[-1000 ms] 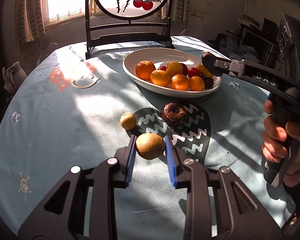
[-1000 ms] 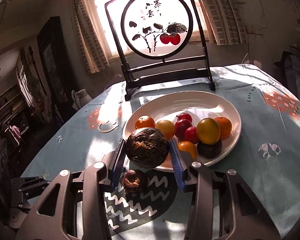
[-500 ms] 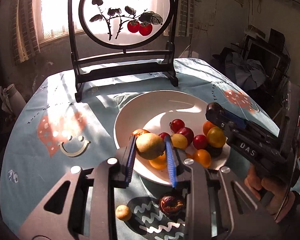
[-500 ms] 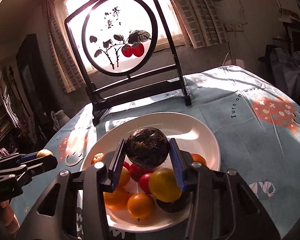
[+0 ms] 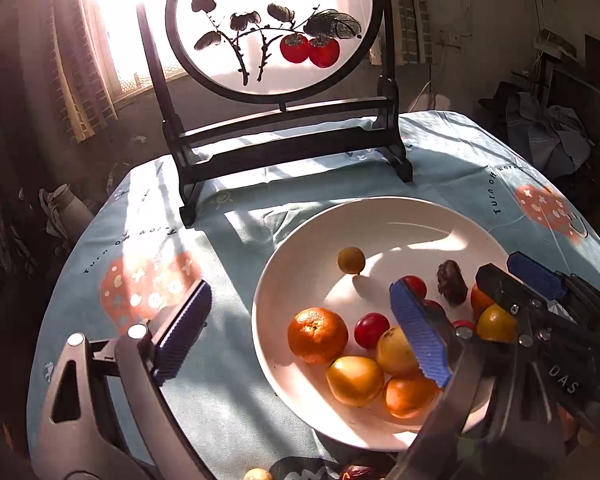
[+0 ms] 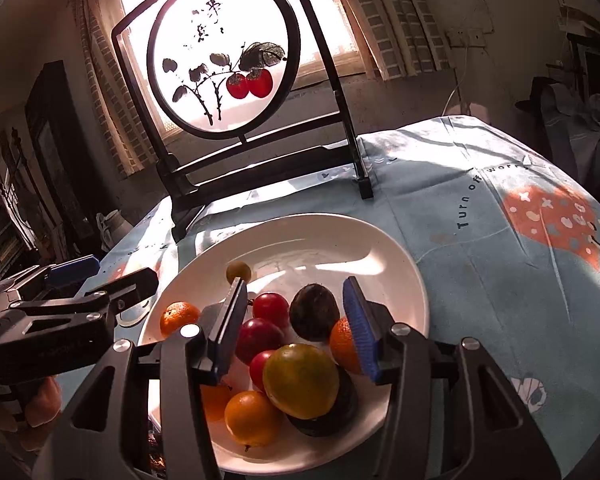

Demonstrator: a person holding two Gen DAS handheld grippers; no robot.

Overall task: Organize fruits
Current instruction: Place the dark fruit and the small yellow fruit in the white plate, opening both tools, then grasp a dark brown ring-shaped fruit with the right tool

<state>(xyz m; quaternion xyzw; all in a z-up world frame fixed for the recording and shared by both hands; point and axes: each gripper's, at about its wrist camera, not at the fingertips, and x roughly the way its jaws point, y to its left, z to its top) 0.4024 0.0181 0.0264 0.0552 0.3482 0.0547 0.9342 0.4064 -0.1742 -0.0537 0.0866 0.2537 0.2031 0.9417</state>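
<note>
The tablecloth (image 6: 480, 240) reads "Turn off worry"; the right gripper (image 5: 516, 280) bears "DAS".

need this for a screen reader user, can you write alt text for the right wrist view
The right gripper hangs open over a white plate of fruit, a dark round fruit lying free between its just-opening jaws. The left gripper reaches in from the left; a framed painting stands behind.

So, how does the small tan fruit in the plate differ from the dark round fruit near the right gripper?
The small tan fruit is pale and much smaller; the dark round fruit is nearly black and bigger. The tan one lies alone on bare plate; the dark one lies against the other fruits, between the right gripper's open jaws. Both lie in the white plate, ungripped.
</note>
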